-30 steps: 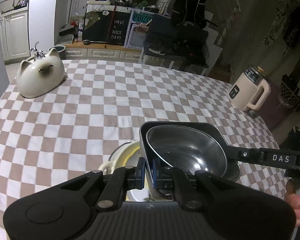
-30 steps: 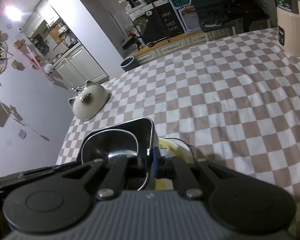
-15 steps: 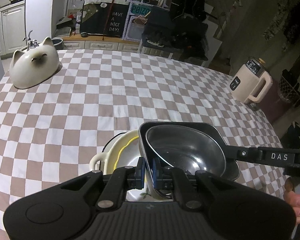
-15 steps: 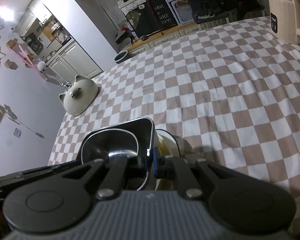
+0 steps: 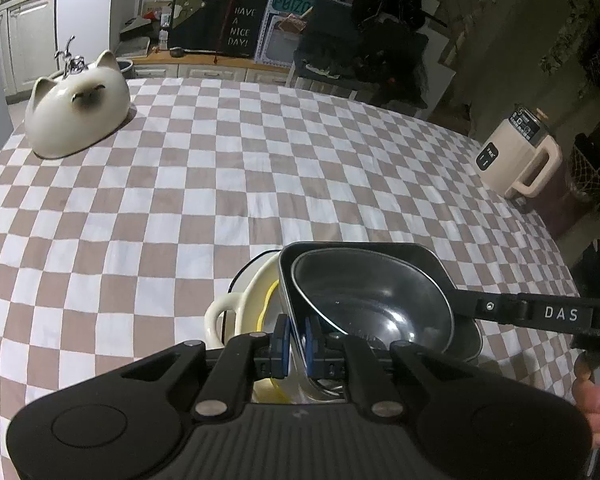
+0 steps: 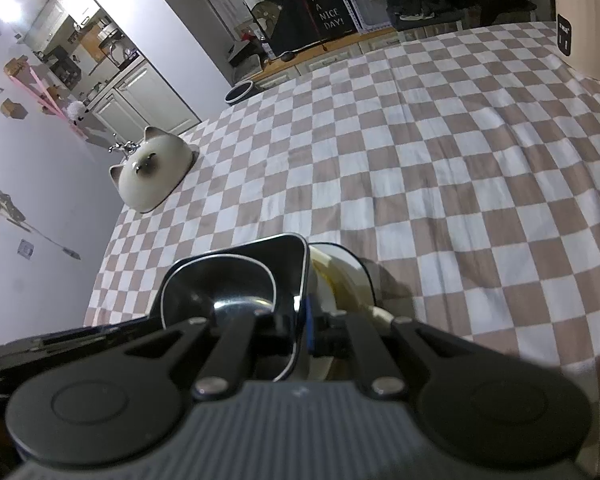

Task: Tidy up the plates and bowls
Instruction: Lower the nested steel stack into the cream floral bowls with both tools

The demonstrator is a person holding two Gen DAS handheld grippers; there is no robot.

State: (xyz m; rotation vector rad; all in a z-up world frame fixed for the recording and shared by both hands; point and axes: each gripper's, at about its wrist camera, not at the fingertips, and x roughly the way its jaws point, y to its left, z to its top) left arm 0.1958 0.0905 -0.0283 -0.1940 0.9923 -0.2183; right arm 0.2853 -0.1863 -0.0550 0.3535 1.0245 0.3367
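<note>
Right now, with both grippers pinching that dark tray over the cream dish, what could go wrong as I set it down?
1. The left gripper and right gripper each pinch only a thin rim of the dark tray; it could slip or tilt.
2. The steel bowl sits loose inside and may slide.
3. The cream handled dish lies off-centre beneath; the tray may land crooked.

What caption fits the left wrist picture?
Left gripper clamps a black square dish holding a steel bowl above a cream handled pot.
</note>
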